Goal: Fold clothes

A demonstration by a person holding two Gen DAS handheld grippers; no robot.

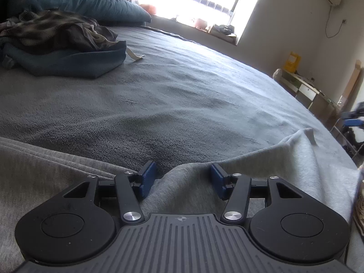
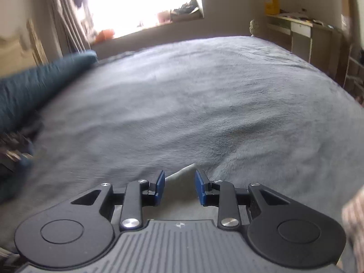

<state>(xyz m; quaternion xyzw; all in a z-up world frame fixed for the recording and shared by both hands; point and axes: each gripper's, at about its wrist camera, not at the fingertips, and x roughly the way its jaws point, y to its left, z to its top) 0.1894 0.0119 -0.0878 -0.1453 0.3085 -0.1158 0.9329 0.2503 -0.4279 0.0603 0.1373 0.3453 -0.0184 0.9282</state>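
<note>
Grey garment (image 1: 186,182) between parted fingers (image 1: 147,179).

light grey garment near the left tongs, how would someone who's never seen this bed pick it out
Start with the big bed under its dark grey fleecy blanket. At its near edge, around the open left tongs, lies the light grey garment. It is paler and smoother than the blanket, unlike the dark heap of clothes by the teal pillow.

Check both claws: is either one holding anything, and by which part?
Nothing is held. The left claw and right claw are both open, with the light grey garment lying loose between their pads.
</note>
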